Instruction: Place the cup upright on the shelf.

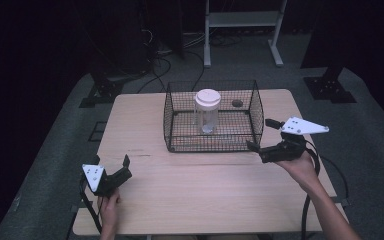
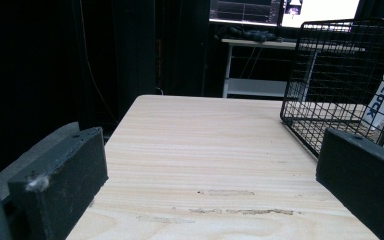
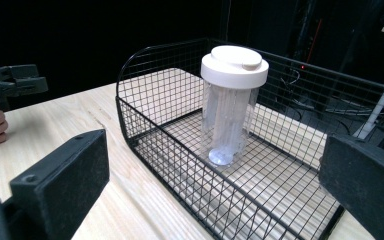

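From above, a clear jar (image 1: pixel 207 111) with a white lid stands upright inside a black wire basket (image 1: pixel 213 116) on the wooden table (image 1: pixel 180 195). Left gripper (image 1: pixel 113 163) sits near the front-left corner, jaws apart; right gripper (image 1: pixel 263 135), also spread, is beside the basket's right end. The left gripper view takes in bare tabletop with the basket at right. The right gripper view looks into the basket at the jar.

Clear jar (image 1: pixel 207 112) upright in wire basket (image 1: pixel 170 120)
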{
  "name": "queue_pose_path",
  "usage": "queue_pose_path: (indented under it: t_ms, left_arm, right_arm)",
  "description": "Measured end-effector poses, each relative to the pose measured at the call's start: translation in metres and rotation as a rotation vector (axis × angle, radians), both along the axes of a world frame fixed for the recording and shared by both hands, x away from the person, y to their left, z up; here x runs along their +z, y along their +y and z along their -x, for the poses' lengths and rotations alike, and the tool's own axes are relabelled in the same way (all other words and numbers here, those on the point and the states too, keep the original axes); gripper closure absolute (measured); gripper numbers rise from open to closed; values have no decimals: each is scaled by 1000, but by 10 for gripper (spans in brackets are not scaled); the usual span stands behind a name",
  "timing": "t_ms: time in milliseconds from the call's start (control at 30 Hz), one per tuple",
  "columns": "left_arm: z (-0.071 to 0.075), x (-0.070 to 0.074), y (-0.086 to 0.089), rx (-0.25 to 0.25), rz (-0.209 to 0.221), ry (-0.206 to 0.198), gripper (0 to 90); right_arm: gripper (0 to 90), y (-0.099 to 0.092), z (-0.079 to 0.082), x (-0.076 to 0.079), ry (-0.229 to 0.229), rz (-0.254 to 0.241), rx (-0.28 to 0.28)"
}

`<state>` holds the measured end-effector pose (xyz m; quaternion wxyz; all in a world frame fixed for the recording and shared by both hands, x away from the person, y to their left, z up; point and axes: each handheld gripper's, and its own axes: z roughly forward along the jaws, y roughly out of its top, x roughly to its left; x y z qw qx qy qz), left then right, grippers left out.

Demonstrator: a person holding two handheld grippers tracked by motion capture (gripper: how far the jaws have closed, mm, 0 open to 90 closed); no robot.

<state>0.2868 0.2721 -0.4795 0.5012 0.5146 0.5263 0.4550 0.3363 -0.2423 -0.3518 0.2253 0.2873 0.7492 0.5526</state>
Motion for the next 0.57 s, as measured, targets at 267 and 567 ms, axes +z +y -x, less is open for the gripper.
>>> queue_pose_path:
  t_ms: [267,567]
  left_arm:
    - [0,0,0,0,-1,1,0]
    - [0,0,0,0,-1,-1,0]
  right_arm:
    - [0,-4,10,-9,15,-6,9]
    - [0,-6,26,-21,23,-36,15]
